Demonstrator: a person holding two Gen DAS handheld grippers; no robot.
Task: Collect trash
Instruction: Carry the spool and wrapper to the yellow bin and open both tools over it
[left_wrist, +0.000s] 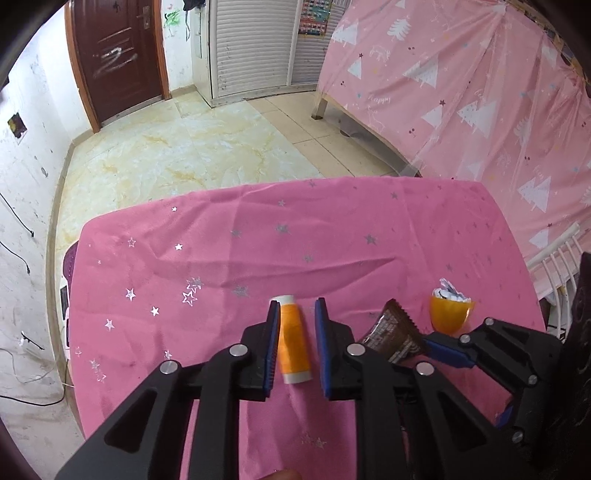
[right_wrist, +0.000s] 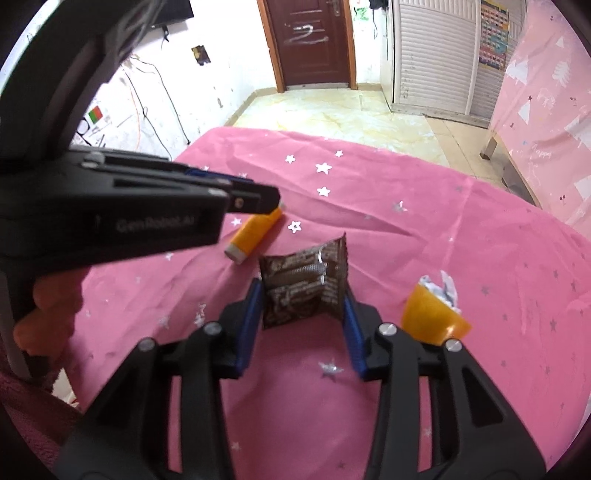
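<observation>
Right jaws: the right gripper (right_wrist: 301, 291) pinches the wrapper (right_wrist: 303, 280) by its side edges, near the middle of the cloth (right_wrist: 406, 236).
Left jaws: the left gripper (left_wrist: 297, 310) is narrowly apart over the spool (left_wrist: 291, 339), left of the wrapper; no pinch shows.
Cup (right_wrist: 428, 314): right of the wrapper, with a paper wad (right_wrist: 441, 290) inside.
Lift: keep the squeeze steady and rise straight; thin film probably buckles and slips.
Count: one wrapper, one spool, one cup, one wad, two grippers.
</observation>
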